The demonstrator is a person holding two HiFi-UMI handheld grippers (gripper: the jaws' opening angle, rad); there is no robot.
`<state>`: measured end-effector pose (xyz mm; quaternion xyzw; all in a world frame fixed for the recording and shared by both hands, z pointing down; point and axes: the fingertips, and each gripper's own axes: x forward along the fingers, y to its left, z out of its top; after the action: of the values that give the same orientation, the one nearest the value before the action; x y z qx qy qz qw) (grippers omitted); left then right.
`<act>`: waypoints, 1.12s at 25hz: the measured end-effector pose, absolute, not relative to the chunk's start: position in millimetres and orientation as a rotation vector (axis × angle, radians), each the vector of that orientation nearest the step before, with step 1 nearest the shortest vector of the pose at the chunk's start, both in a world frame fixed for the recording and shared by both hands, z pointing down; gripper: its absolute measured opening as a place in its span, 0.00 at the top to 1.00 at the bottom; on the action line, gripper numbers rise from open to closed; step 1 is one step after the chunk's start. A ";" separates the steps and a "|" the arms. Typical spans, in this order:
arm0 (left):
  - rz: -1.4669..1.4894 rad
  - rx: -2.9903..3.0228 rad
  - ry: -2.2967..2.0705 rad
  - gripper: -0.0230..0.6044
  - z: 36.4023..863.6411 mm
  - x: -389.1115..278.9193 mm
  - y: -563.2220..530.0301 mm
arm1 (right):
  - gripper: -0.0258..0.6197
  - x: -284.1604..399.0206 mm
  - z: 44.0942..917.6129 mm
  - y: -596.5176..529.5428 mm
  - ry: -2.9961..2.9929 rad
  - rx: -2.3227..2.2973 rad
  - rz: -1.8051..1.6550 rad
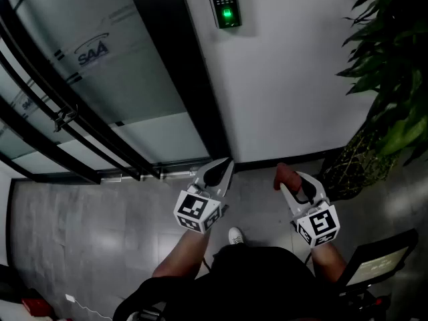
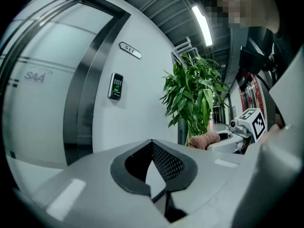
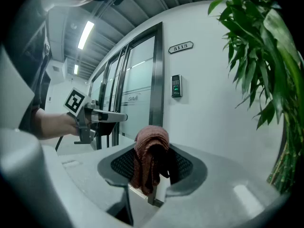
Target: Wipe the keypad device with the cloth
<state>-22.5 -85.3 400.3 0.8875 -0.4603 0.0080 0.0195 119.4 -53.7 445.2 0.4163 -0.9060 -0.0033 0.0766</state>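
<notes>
Right gripper (image 3: pixel 152 177): jaws closed on a bunched reddish-brown cloth (image 3: pixel 148 156), which sticks up past the jaw tips. Left gripper (image 2: pixel 153 167): jaws together, nothing between them. Keypad device (image 1: pixel 226 2) is on the white wall at its edge beside the dark door frame (image 1: pixel 180 65), green light on, well apart from cloth and both grippers.

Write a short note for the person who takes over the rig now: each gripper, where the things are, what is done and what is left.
Left gripper: jaws shut, nothing between them.
Right gripper: jaws shut on the brown cloth, which hangs folded over their tips.
Keypad device: on the white wall beside the glass door, green light on, apart from both grippers.
Done: the cloth is held.
Left: bring the cloth up to the keypad device and wipe it; they do not touch yet.
</notes>
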 end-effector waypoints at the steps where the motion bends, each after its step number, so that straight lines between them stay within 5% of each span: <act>1: 0.027 2.755 -1.420 0.94 400.0 -25.9 -89.8 | 0.73 114.7 442.6 -58.9 -2.719 1.249 -0.018; 28: 0.034 2.801 -1.299 0.94 417.2 -120.1 -163.4 | 0.73 11.6 314.6 -221.6 -2.691 1.374 -0.476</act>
<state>-120.1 -163.4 417.2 0.9068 -0.4205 0.0109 0.0271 11.6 -221.6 314.6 0.4489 -0.8790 -0.1554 0.0413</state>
